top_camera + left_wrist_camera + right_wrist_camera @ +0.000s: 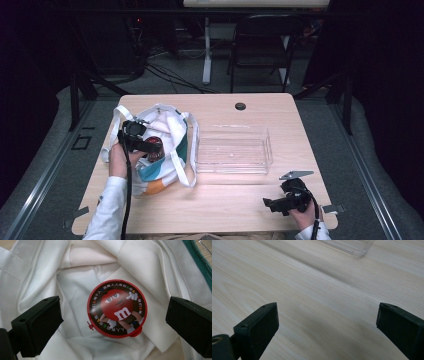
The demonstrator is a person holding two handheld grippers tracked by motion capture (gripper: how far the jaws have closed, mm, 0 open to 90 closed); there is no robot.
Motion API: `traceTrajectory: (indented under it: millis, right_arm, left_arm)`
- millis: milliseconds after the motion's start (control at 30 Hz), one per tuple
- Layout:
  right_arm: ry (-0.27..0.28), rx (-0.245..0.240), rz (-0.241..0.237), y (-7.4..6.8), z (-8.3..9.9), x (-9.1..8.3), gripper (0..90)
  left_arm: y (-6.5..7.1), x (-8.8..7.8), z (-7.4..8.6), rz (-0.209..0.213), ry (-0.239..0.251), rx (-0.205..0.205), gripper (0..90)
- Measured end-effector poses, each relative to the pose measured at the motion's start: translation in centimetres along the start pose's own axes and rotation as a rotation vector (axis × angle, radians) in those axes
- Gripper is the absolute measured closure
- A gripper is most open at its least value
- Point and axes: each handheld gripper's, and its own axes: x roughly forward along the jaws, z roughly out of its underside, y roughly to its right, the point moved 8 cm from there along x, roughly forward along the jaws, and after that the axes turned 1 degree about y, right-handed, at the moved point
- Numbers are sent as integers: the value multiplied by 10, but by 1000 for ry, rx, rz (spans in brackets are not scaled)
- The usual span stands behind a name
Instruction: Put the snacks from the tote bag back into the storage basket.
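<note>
Hovering left gripper (112, 322) over red candy tin (117, 308), jaws spread wide, inside tote bag (150, 270)

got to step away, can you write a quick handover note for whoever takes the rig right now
Left gripper: open, jaws either side of the round red M&M's candy tub, not yet closed on it. The tub lies lid-up inside the white cloth tote bag at the table's left.
Right gripper: open, holding nothing, over bare wooden table near the front right corner.
Clear plastic tray: mid-table, beside the bag, nothing in it.
Done: left gripper lined up on the tub.
Left: close on the tub and lift it out; the tray looks the likely destination.
</note>
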Motion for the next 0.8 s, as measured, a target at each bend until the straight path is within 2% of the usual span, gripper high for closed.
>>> traceTrajectory:
  millis: [267,633,800]
  right_arm:
    - [-6,5,4,1,1,0,40]
    - [-6,6,8,1,1,1,41]
    - [-10,3,6,1,1,1,41]
  left_arm:
    - [2,12,-3,-11,-48,17,13]
    - [3,28,1,35,-114,1,39]
    - [3,28,2,38,-110,-6,81]
